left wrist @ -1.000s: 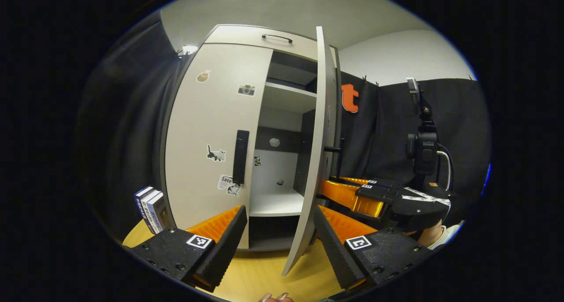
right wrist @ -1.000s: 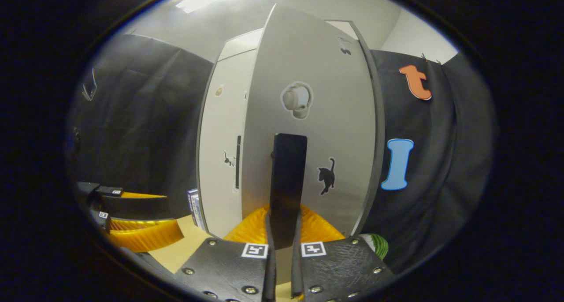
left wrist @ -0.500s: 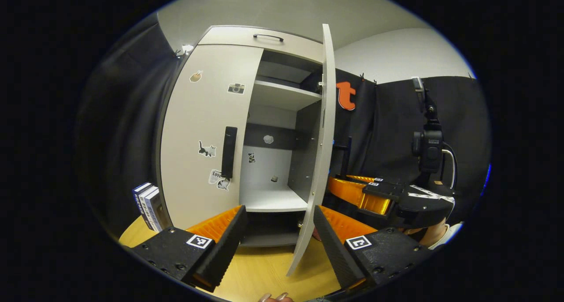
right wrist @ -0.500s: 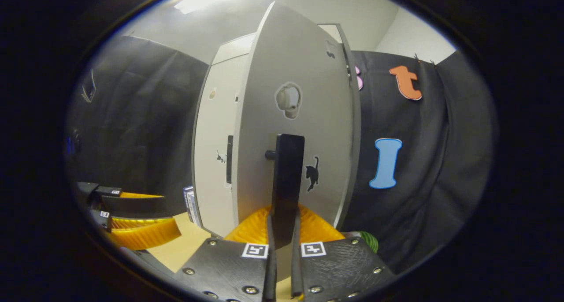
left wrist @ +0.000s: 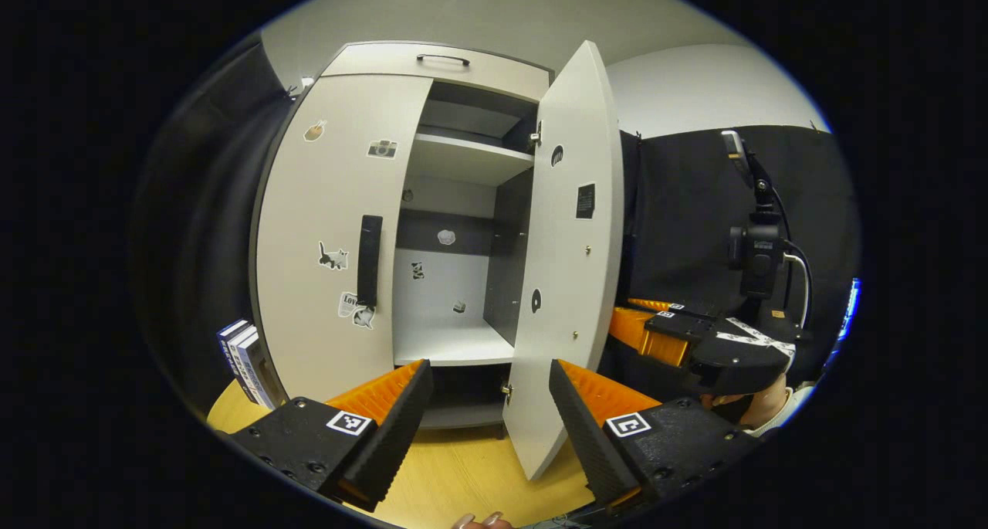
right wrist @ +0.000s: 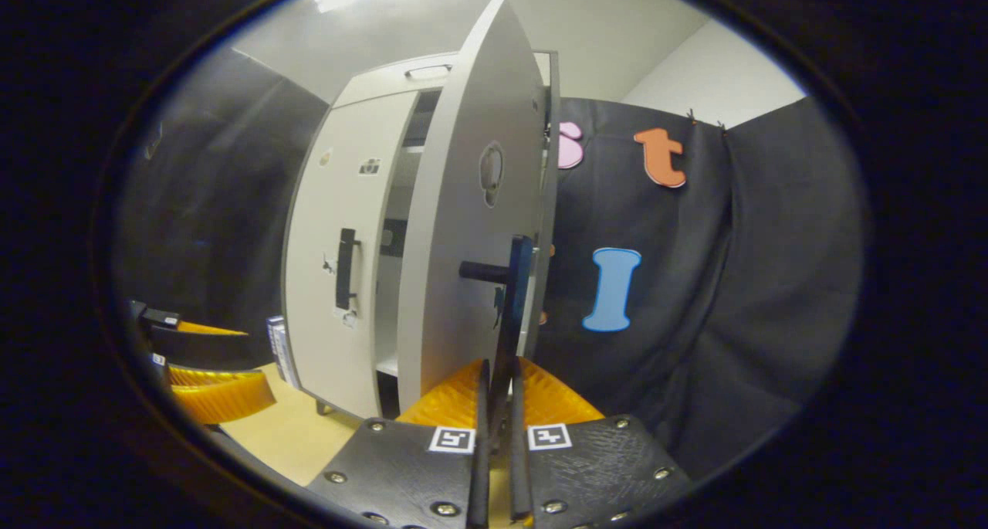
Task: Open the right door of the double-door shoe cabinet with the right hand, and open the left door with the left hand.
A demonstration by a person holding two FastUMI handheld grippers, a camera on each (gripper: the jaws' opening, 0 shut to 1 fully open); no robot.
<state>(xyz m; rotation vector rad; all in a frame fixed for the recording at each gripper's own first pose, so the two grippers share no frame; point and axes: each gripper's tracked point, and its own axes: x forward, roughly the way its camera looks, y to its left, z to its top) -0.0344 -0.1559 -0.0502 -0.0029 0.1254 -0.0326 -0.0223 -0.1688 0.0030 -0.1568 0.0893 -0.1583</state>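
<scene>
Right door (left wrist: 567,259) of the shoe cabinet (left wrist: 432,62) stands swung wide, its black handle (right wrist: 515,297) pinched between the fingers of your right gripper (right wrist: 495,405), which are pressed together on it. Left door (left wrist: 332,228) is flush shut; its handle (left wrist: 369,260) sits up and left of your left gripper (left wrist: 486,405), whose fingers are spread and hold nothing. Bare wooden tabletop (left wrist: 455,475) lies between that gripper and the cabinet; books (left wrist: 243,351) lean just beside the cabinet's left side.

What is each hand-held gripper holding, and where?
Right hand-held gripper clamps the right door's handle at its lower end. Left hand-held gripper is open, holding nothing.
</scene>
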